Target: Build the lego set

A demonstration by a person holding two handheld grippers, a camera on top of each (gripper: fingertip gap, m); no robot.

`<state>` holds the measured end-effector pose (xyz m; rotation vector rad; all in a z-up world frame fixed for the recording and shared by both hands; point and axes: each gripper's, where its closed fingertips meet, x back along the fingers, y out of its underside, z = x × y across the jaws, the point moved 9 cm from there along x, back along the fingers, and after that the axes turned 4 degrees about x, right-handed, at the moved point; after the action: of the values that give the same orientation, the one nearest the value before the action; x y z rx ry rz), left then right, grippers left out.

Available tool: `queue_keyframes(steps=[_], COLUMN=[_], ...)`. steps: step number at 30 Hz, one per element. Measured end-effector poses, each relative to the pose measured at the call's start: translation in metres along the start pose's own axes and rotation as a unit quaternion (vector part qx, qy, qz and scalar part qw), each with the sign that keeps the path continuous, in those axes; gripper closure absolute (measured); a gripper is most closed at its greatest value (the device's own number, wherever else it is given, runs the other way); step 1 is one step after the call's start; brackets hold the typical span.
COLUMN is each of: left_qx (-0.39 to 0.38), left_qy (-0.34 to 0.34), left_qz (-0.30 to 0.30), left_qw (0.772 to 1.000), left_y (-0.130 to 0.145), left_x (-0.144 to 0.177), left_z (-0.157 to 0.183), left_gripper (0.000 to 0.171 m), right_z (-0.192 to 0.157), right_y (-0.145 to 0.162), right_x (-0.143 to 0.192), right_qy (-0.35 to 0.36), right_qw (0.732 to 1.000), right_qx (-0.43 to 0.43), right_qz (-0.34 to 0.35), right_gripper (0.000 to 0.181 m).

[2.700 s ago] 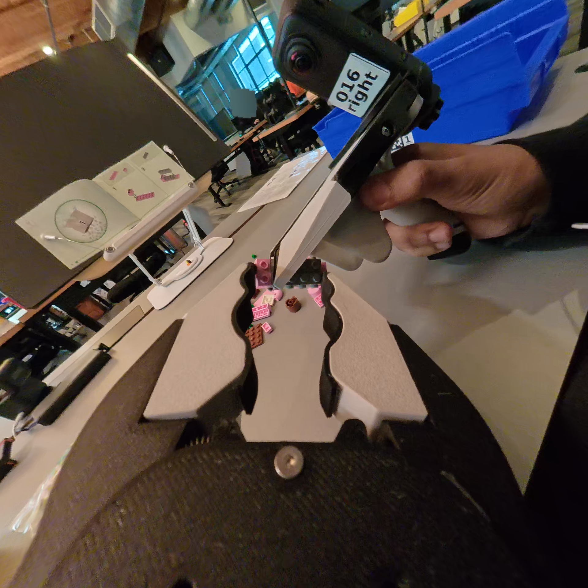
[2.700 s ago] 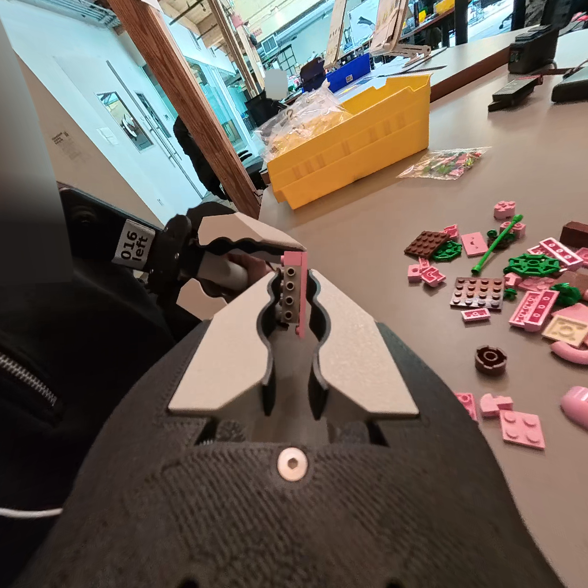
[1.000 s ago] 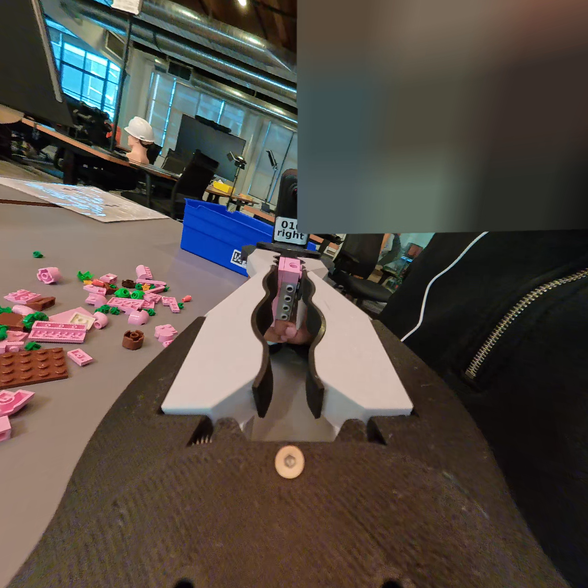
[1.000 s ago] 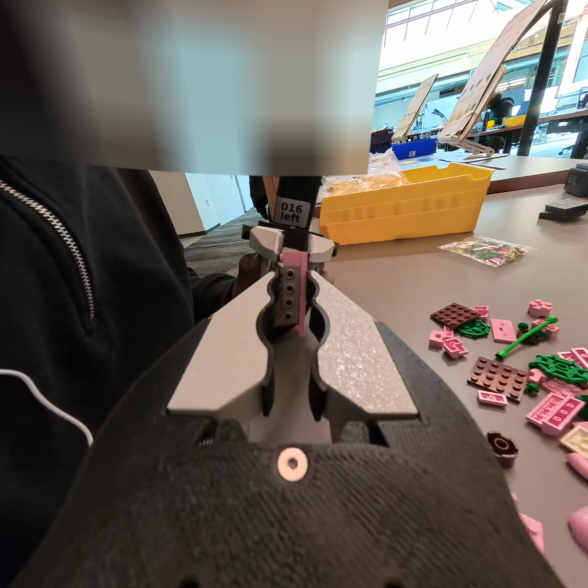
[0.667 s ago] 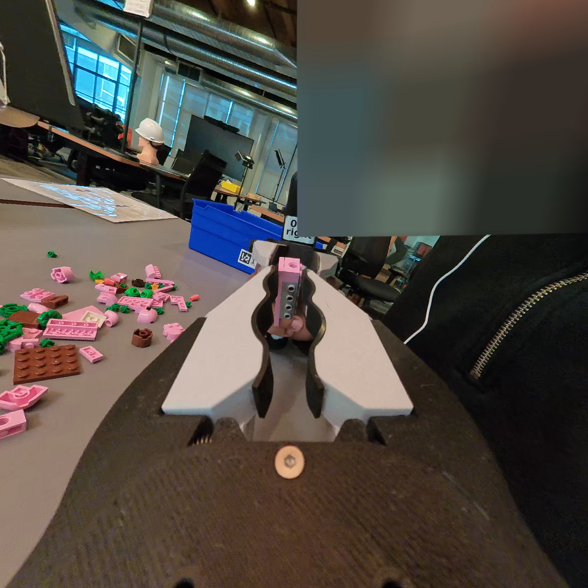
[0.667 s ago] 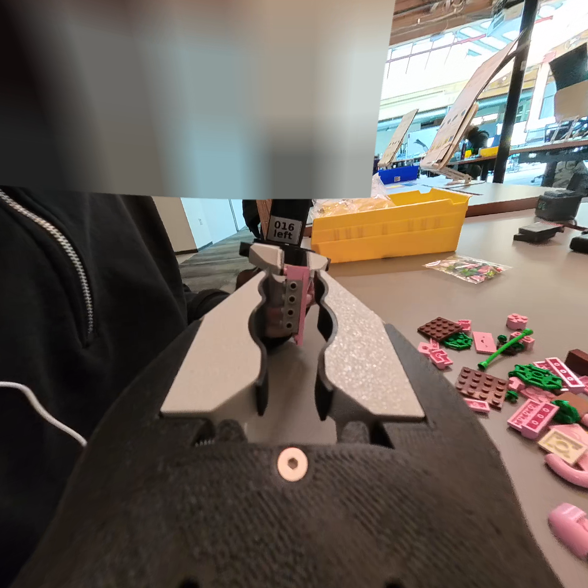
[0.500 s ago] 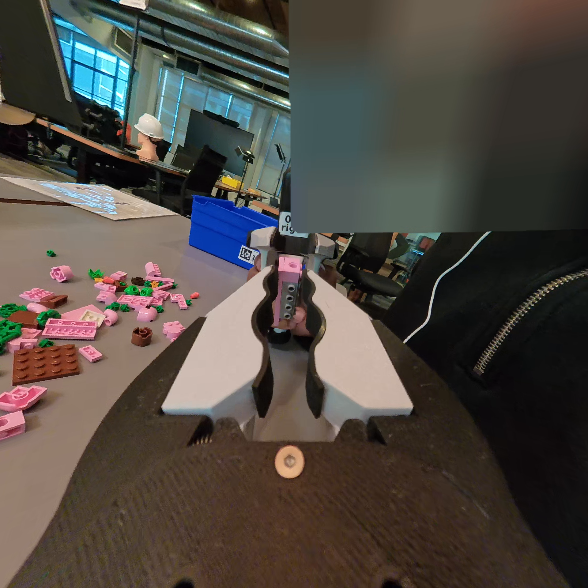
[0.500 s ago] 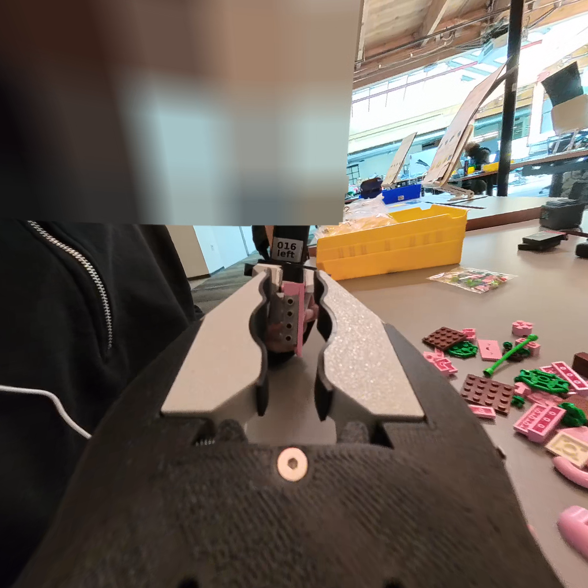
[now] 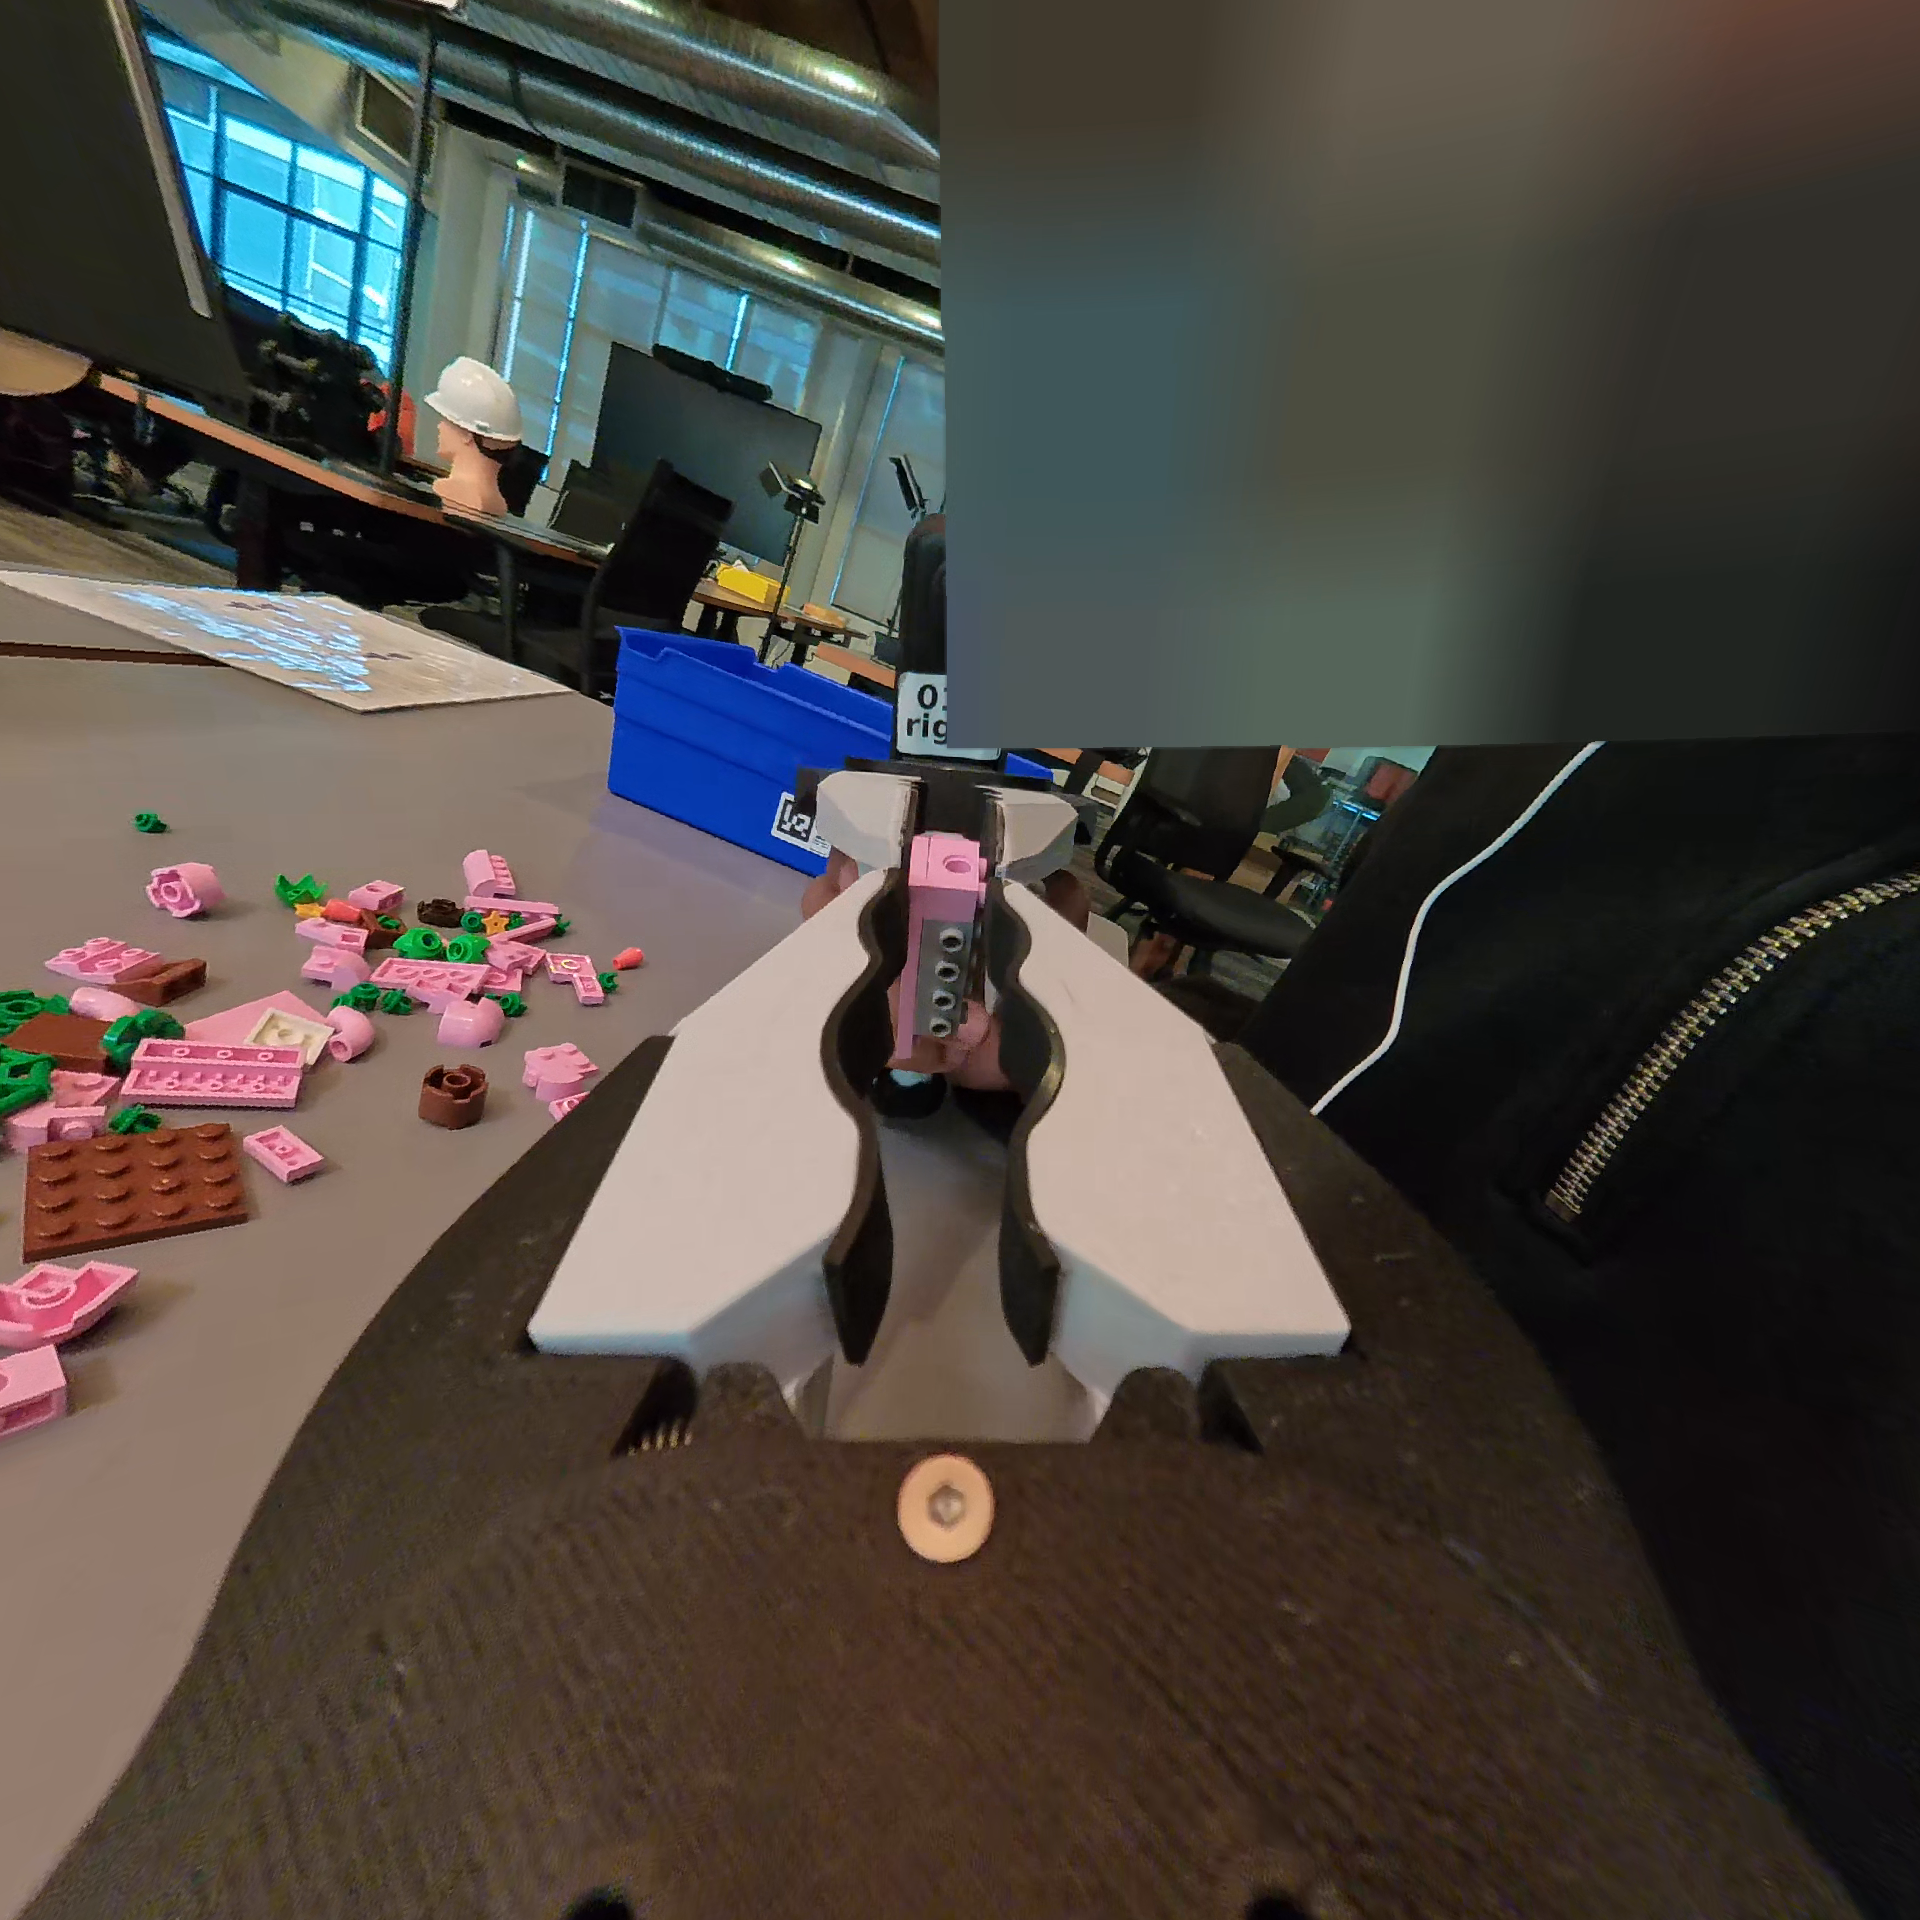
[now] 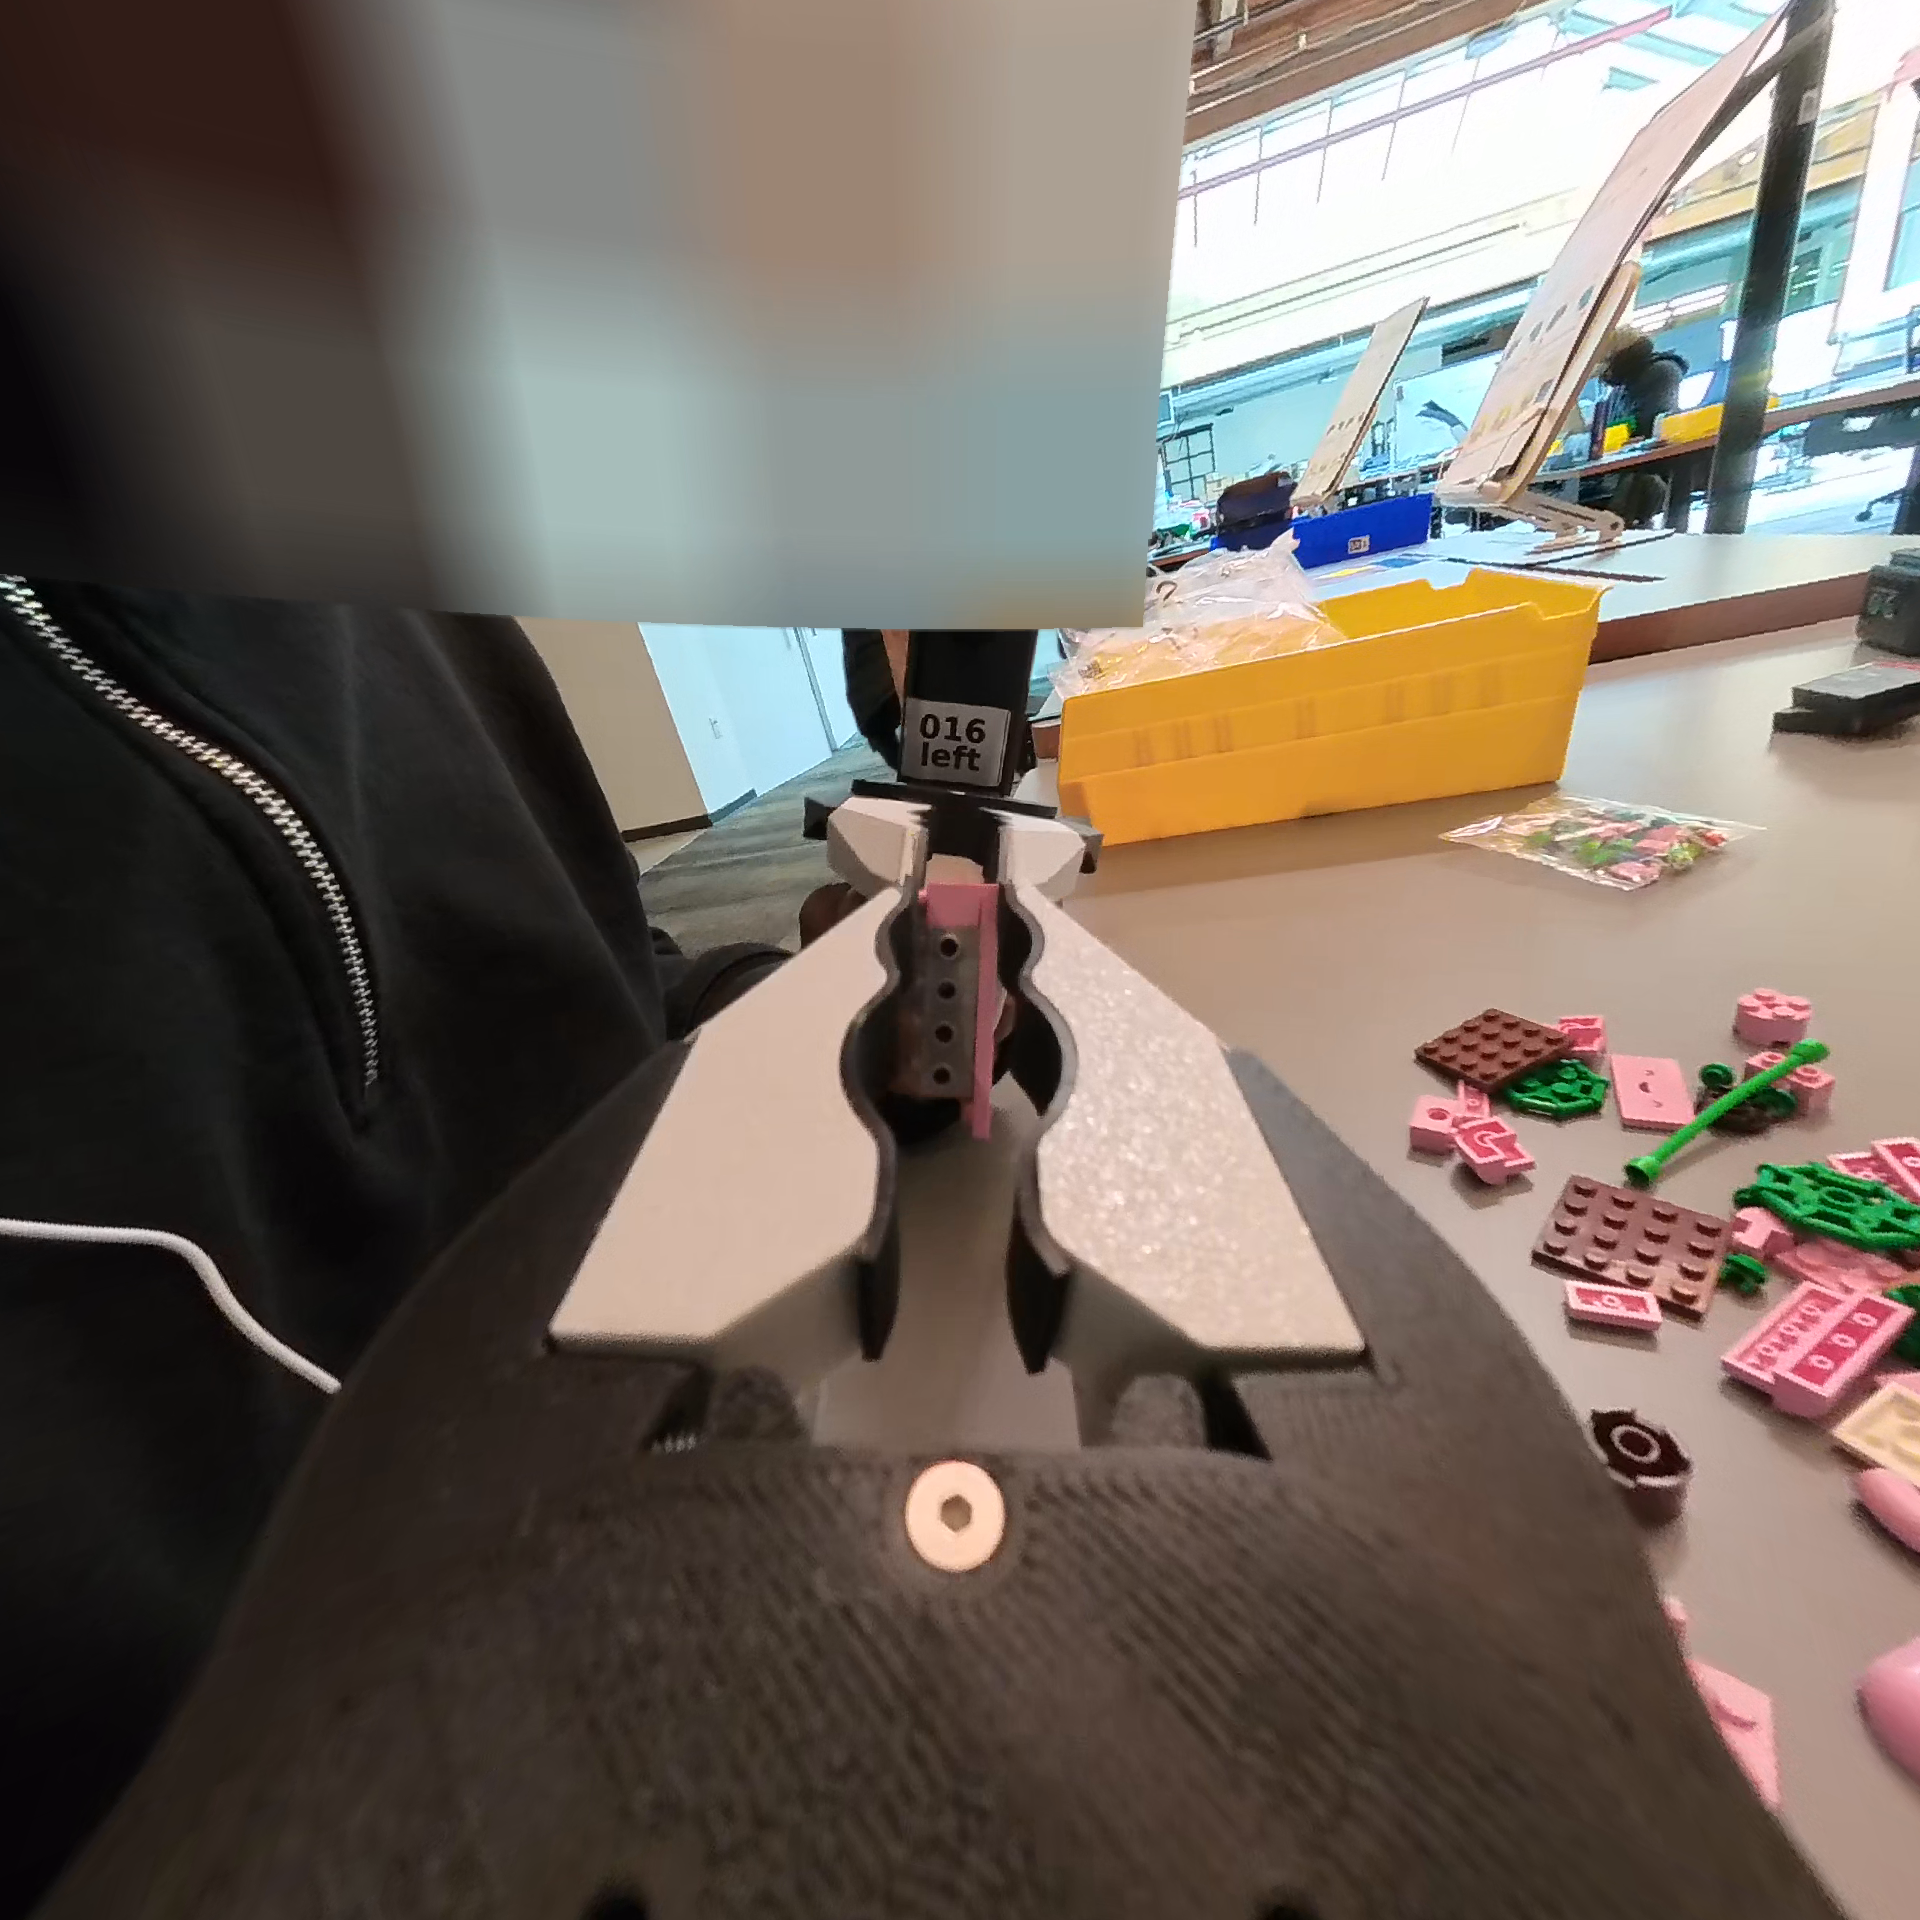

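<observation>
Clearly, the grey-and-pink lego piece sits between both hand-held grippers' fingertips.

Brick assembly now in left gripper.

The held assembly is pink and grey with a row of dark holes. Loose pieces are pink, brown and green on a grey bench; one bin is yellow, another bin blue.

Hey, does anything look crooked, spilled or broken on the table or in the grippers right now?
Nothing looks damaged. The loose bricks lie scattered on the grey table, normal for sorting. The pink and grey assembly stands upright between the left gripper and the right gripper.
</observation>
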<state>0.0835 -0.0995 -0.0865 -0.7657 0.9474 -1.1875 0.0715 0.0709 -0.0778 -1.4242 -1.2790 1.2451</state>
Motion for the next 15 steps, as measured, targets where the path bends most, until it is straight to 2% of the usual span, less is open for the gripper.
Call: queue_keyframes(steps=[6, 15], left_qx=[0.007, 0.016], left_qy=[0.001, 0.01], left_qz=[0.0, 0.011], left_qw=[1.0, 1.0], left_y=[0.0005, 0.0003], left_x=[-0.0002, -0.0009], left_z=[-0.0013, -0.0029], left_gripper=[0.16, 0.159], right_z=[0.0027, 0.0032], right_y=[-0.0004, -0.0017], right_x=[0.0003, 0.0005], right_qy=[-0.01, -0.005], right_qw=[0.999, 0.999], right_qx=[-0.045, -0.044], right_qz=[-0.008, -0.005], right_gripper=[0.169, 0.17])
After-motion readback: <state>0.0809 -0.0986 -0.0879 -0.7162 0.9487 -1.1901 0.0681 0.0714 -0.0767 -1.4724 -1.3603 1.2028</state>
